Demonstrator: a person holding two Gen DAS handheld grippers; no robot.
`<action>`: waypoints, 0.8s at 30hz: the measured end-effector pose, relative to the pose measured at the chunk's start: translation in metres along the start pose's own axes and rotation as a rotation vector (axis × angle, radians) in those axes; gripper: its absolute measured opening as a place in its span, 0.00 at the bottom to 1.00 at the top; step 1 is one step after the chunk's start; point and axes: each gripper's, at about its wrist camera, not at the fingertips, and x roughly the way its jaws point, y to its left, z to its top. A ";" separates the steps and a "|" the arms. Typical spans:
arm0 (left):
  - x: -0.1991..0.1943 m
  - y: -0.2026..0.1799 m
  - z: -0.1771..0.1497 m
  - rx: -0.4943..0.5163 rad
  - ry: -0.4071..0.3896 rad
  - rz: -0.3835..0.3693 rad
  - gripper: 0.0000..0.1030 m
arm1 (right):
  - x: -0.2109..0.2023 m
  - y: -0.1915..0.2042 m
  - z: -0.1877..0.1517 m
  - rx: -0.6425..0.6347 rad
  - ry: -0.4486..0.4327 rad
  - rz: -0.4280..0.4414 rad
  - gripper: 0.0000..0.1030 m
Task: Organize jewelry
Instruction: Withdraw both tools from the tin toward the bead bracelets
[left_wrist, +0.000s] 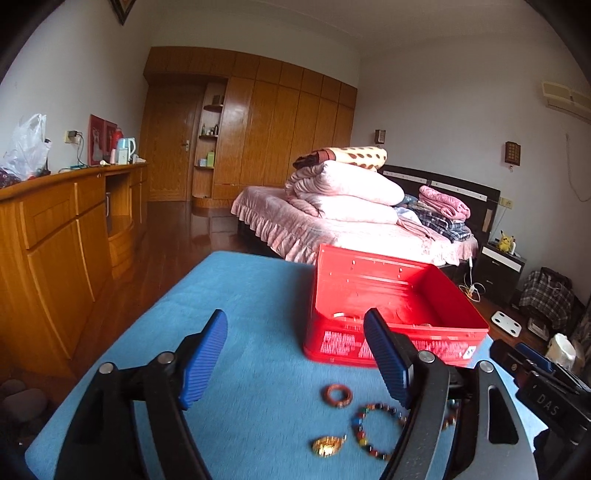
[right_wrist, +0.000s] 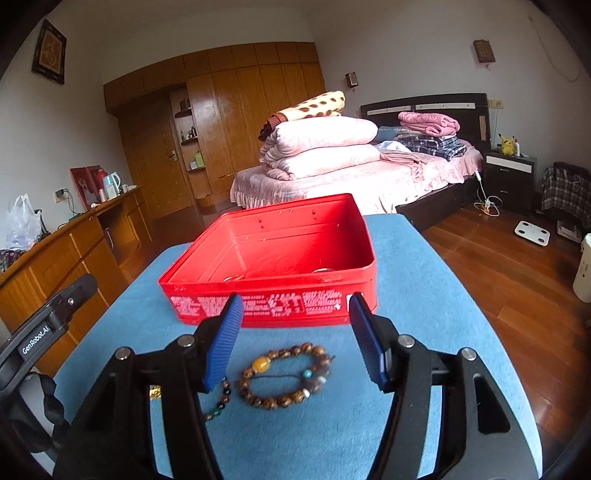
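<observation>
Fuzzy blue cloth (right_wrist: 424, 295) — glossy red tin (right_wrist: 280, 254), round-beaded bracelet (right_wrist: 284, 376); both hand-held grippers (left_wrist: 295, 354) (right_wrist: 295, 343) agape, empty.

You can read "DAS" on the black body of the right tongs (left_wrist: 550, 400) in the left wrist view. In the right wrist view, "GenRobot.AI" stands on the left tongs (right_wrist: 35, 339). The white print on the red tin (right_wrist: 273, 306) is too small to read.
</observation>
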 end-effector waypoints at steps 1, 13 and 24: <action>-0.001 0.001 -0.003 0.005 0.014 0.001 0.73 | -0.001 0.004 -0.003 -0.006 0.013 0.001 0.56; -0.024 0.012 -0.040 -0.016 0.055 0.017 0.72 | -0.013 0.033 -0.036 -0.007 0.076 0.013 0.50; -0.034 0.018 -0.057 -0.014 0.095 0.018 0.61 | -0.006 0.061 -0.051 -0.019 0.129 0.007 0.44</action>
